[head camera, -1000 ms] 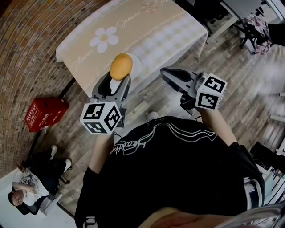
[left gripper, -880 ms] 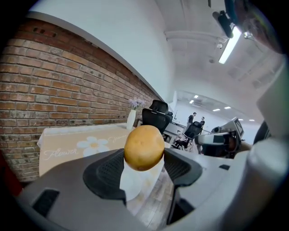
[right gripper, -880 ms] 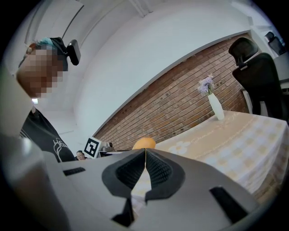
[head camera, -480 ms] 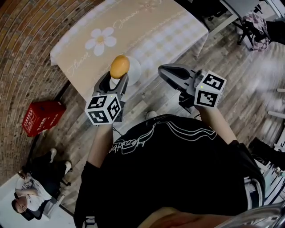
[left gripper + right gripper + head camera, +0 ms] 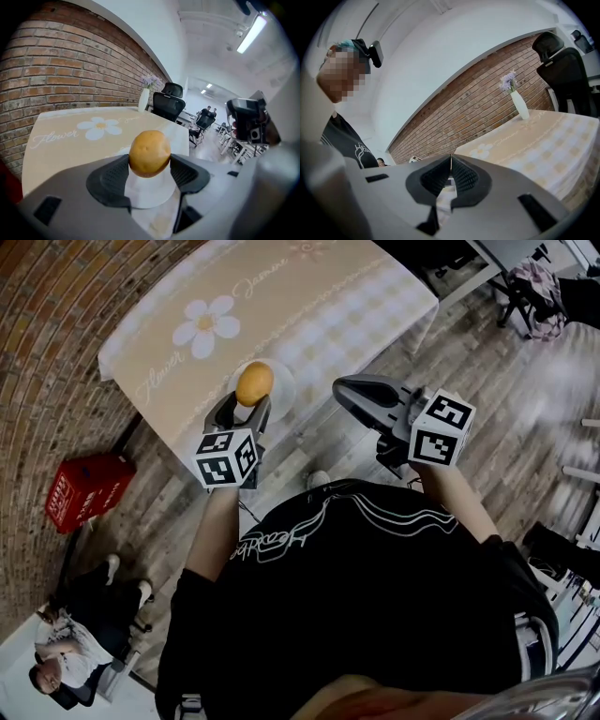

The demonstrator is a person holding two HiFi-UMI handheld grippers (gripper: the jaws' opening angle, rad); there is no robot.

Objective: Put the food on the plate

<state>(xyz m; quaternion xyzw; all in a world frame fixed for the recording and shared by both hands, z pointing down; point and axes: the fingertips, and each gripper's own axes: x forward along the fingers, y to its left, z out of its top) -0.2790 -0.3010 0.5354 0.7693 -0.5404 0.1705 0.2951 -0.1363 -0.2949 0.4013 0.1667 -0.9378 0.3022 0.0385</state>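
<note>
Nearest the body, the right gripper (image 5: pixel 343 390) is held off the counter's near edge, above the wooden floor (image 5: pixel 487 381). Its fingers (image 5: pixel 461 176) are pressed together with nothing between them. Ahead, the left gripper (image 5: pixel 246 403) reaches over the counter (image 5: pixel 309 306). Its fingers (image 5: pixel 187 171) stand wide and clamp the food (image 5: pixel 149 152), a round tan-yellow piece, by its two sides. The food hangs directly over the white plate (image 5: pixel 284 382), which sits near the counter's front edge. Whether the food already touches the plate cannot be told. Beyond lie the daisy print (image 5: pixel 99 128) on the cloth and, at the far end, a white vase (image 5: pixel 143 99) against the brick wall (image 5: pixel 70 70).

The step in hand appears to be the placing. The next move calls for lowering the food until the plate bears it, then spreading the left fingers gently so that it does not roll.
</note>
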